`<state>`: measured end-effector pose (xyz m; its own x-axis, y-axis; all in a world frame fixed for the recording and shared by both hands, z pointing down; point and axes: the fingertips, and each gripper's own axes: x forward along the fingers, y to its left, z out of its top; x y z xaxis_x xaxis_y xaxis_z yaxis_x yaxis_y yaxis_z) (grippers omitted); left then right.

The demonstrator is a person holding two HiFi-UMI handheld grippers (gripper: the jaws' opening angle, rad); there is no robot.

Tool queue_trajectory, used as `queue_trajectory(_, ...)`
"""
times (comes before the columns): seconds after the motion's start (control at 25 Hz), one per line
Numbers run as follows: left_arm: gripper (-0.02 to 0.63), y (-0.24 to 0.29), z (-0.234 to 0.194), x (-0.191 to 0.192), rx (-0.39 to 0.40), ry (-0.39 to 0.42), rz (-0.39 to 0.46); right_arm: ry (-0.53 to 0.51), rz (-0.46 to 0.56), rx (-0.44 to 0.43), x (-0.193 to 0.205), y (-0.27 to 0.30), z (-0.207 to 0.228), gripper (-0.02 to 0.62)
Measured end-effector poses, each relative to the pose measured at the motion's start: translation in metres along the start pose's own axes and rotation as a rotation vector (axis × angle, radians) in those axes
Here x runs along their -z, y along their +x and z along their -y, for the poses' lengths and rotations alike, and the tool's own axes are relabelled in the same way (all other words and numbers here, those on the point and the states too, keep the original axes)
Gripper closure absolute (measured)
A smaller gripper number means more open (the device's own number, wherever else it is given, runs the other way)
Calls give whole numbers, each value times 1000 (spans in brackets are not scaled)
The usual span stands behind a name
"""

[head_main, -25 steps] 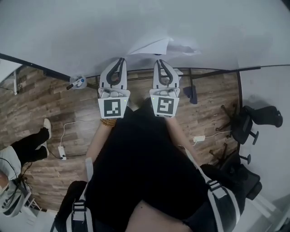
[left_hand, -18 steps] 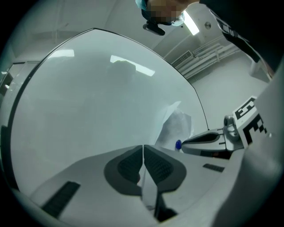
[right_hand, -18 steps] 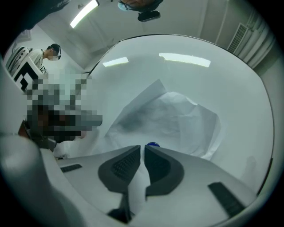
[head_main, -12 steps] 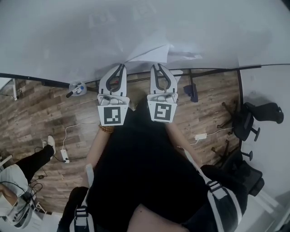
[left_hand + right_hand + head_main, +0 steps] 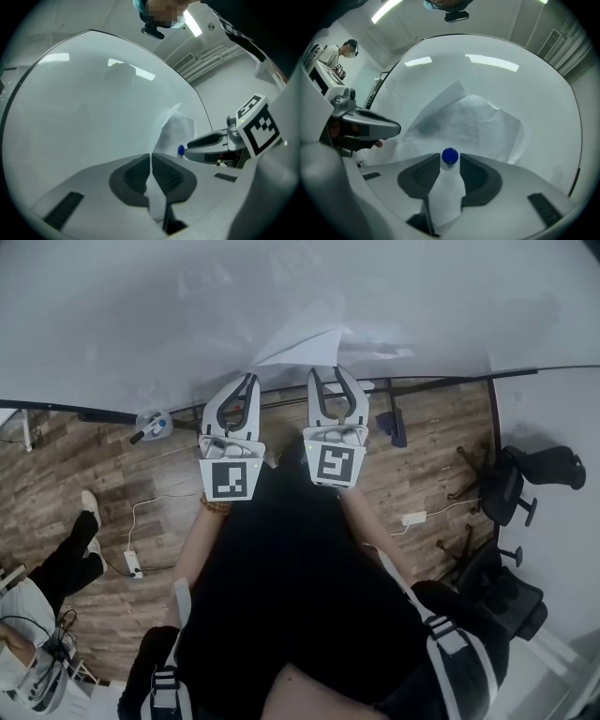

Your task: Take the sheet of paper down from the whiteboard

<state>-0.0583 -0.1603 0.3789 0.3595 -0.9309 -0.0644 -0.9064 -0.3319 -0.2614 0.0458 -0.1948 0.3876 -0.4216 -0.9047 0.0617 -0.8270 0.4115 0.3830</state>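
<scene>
**Sheet of paper part-lifted from whiteboard; left gripper clamped on it, right gripper released**

Sheet of paper (image 5: 305,345) lies crumpled against the whiteboard (image 5: 141,306). One corner is folded off the surface toward the grippers. A round blue magnet (image 5: 449,156) sits on the sheet near its lower edge.

The left gripper (image 5: 151,163) has its jaws closed together on a thin edge of the sheet. That edge runs down between the two ribbed pads.

The right gripper (image 5: 449,165) has its jaws standing apart, and they have just been opening. The blue magnet sits in the gap at their tips, and a strip of the sheet shows between the pads. Neither pad is seen pressing on magnet or paper.

In the head view the two grippers are side by side, with their tips at the lower edge of the sheet. The left gripper view shows one right jaw tip just beside the magnet.

Below the board lies a wooden floor (image 5: 94,456). A black office chair (image 5: 525,486) stands at the right, and another person (image 5: 56,563) is at the left.
</scene>
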Motion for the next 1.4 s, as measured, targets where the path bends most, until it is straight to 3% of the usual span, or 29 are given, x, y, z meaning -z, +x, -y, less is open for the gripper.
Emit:
queue_trajectory(0.24,589,1,-7,1,-35,-66,25,11,7,2,-3,9,-1,456)
queue_trajectory(0.36,589,2,-7,1,-14,2,16,7,5,2,-3,11,-1,456)
queue_trajectory(0.68,589,2,-10,1,-10,15,13,22,-13,5,0,16,-1,463)
queue_trajectory(0.84,589,2,-9,4,-33,-92,28,21,-15,0,0,16,-1,471)
queue_trajectory(0.96,584,4,-8,3,-8,-41,29,11,-3,-9,-2,16,-1,472)
queue_trajectory(1.2,537,8,-5,12,18,-44,4,27,21,-42,-3,18,0,474)
queue_trajectory(1.4,520,6,-3,20,0,-125,-9,15,19,-62,-3,17,0,476)
